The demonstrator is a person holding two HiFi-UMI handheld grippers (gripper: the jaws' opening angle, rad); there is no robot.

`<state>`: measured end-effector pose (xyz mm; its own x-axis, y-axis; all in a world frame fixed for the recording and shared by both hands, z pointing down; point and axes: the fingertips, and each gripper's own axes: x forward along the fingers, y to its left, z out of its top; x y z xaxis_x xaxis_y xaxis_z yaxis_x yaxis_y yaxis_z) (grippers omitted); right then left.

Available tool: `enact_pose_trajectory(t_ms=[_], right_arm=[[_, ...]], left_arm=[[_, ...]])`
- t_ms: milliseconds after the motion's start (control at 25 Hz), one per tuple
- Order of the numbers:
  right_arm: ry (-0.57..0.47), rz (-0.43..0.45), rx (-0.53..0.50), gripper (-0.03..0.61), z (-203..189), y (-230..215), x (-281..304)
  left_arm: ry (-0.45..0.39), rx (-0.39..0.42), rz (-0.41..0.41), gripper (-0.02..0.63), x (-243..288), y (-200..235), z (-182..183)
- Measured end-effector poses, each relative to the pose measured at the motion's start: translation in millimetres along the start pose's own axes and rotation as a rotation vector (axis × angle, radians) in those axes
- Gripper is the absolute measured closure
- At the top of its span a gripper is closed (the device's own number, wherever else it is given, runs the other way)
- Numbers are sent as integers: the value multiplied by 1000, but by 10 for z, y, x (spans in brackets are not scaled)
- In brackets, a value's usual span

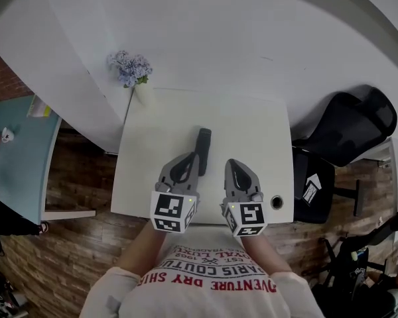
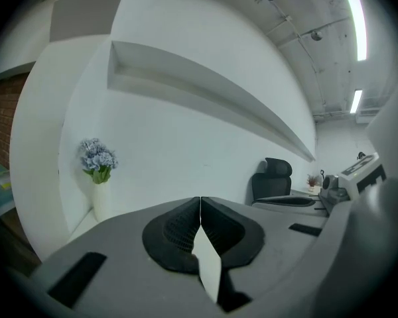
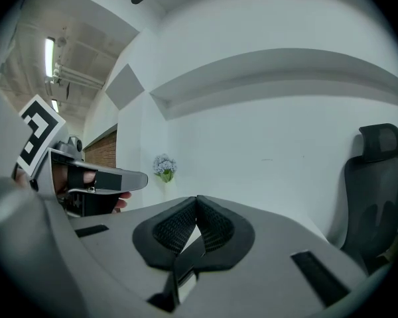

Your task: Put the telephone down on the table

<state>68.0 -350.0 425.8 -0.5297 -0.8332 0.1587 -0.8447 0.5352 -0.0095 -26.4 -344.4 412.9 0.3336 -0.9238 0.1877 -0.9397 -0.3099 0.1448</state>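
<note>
We see the telephone (image 1: 202, 148) as a slim, dark, elongated handset lying flat on the white table (image 1: 259, 124). It is near the middle of the table, with its length running away from us. Its near end lies just beside the tip of the left claw (image 1: 188, 159), and from the head view we cannot tell whether the two touch. The right claw (image 1: 231, 165) rests apart from the handset, on its other side.

In the left gripper view, the left claw (image 2: 200, 203) has its ribbed black pads pressed together, with nothing held between them. In the right gripper view, the right claw (image 3: 196, 203) is likewise closed and holds nothing.

Both gripper views look over the table toward the white wall, so the handset is out of their sight. From above it is too dark and small for us to make out keys or a screen. A vase of flowers (image 1: 131, 68) stands at the table's far left corner. A black office chair (image 1: 351, 128) sits off to the right.
</note>
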Motion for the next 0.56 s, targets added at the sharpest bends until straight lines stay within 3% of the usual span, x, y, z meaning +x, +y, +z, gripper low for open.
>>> enact_pose_trajectory(t_ms=[560], right_arm=[[12, 36, 5, 554, -71, 4, 60]], left_arm=[[13, 87, 40, 588, 86, 15, -47]])
